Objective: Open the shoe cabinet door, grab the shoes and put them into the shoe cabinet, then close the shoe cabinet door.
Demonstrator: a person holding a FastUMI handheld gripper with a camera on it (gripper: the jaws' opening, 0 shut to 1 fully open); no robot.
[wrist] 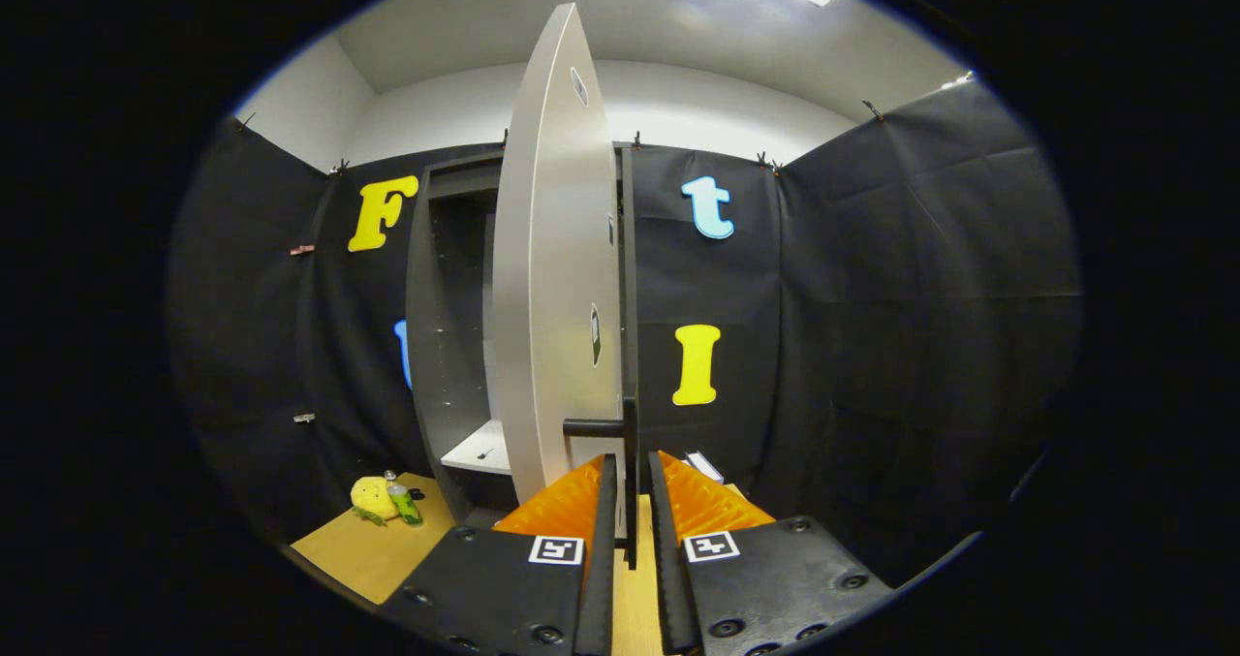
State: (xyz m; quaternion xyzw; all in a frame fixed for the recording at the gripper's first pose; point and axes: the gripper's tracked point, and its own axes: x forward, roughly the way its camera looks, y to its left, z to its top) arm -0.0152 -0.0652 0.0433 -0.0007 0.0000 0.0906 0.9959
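No brand or readable writing shows on the shoe cabinet (pixel 455 327); only square black-and-white markers sit on my gripper (pixel 630 486). My fingers point level at the edge of the open door (pixel 557 278) and are nearly closed, pinching its dark handle (pixel 630 462) between them. The door stands ajar, with a white shelf (pixel 480 451) inside. A yellow toy (pixel 373 497) and a small green bottle (pixel 404 504) lie on the wooden floor (pixel 363 549) left of the cabinet.

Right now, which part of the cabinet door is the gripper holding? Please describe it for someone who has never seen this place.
Find the tall dark shoe cabinet against the black wall; its pale door swings out, seen edge-on. Low on the door's free edge is a slim black handle, its vertical bar between the gripper fingers. It is the door's only dark protruding piece.
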